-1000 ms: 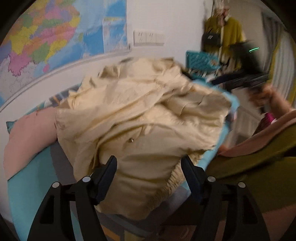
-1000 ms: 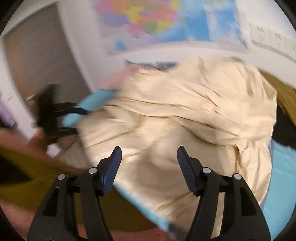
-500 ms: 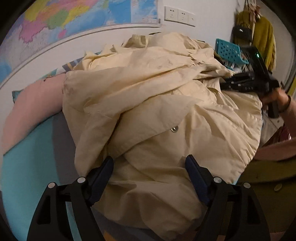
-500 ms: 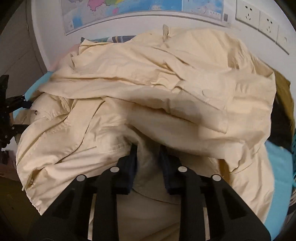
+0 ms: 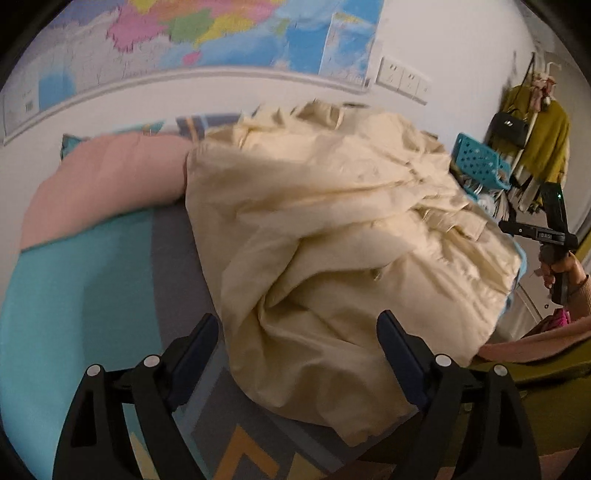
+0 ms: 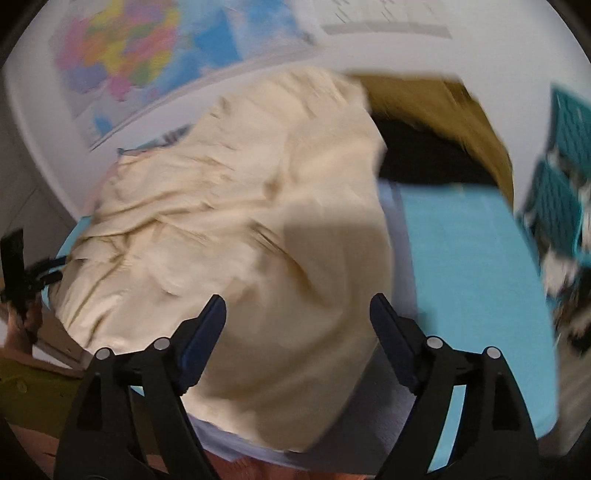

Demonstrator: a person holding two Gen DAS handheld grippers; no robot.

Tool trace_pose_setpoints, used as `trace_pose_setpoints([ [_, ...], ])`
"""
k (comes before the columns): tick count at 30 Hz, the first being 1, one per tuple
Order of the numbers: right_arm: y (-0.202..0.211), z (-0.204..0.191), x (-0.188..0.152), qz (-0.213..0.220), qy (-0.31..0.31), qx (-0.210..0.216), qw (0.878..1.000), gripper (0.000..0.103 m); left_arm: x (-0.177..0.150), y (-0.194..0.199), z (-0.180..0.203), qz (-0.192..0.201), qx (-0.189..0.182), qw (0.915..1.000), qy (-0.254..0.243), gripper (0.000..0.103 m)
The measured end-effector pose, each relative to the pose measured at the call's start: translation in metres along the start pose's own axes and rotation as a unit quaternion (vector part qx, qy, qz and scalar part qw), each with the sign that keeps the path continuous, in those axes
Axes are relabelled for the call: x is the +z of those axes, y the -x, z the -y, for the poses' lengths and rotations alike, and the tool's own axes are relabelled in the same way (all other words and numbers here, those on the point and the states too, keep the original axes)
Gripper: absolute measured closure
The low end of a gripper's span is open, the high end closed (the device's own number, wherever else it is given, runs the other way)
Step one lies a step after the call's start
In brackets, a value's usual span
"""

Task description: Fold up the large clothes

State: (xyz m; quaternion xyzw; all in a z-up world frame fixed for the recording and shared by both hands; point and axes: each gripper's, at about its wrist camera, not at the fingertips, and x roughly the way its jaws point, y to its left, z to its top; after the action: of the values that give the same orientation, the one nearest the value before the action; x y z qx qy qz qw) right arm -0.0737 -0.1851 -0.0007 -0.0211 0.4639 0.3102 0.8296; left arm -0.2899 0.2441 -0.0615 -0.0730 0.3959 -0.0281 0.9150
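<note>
I'm working over a bed with a turquoise-and-grey sheet (image 5: 85, 280) pushed against a white wall with a colourful map poster (image 5: 207, 33). The large cream cotton jacket (image 5: 332, 229) lies heaped in a loose mound across the middle of the bed, beside a long pink pillow (image 5: 107, 181); nothing about it looks flat or squared, so I judge the folding hardly begun. My left gripper (image 5: 297, 345) hangs over its near hem with jaws wide and empty. My right gripper (image 6: 297, 323) is likewise spread wide over the other side, holding nothing; that view is blurred. A teal perforated plastic basket (image 5: 480, 166) stands beyond the jacket; I can't make out its contents.
</note>
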Motion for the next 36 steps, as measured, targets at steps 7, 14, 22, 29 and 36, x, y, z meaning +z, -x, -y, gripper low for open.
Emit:
trace_pose_setpoints([
  [7,0.003,0.032,-0.001,0.015,-0.036,0.048,0.998,0.092,-0.005,-0.024,0.002,-0.048,0.031,0.9983,0.008,0.016],
  [14,0.030,0.038,-0.007,0.045,-0.052,0.050,0.996,0.023,-0.003,-0.010,-0.016,-0.024,0.002,0.9978,0.062,0.011],
  [22,0.009,0.050,-0.022,0.014,-0.097,0.116,0.988,0.016,-0.009,-0.009,-0.021,-0.022,-0.031,0.9936,0.106,0.011],
  [29,0.002,0.037,-0.026,0.009,-0.082,0.179,0.980,0.014,-0.020,-0.012,-0.007,-0.034,-0.103,0.9890,0.101,0.007],
  [36,-0.003,0.015,-0.029,-0.004,-0.053,0.236,0.970,0.020,-0.020,-0.021,0.020,-0.039,-0.157,0.9825,0.093,0.008],
])
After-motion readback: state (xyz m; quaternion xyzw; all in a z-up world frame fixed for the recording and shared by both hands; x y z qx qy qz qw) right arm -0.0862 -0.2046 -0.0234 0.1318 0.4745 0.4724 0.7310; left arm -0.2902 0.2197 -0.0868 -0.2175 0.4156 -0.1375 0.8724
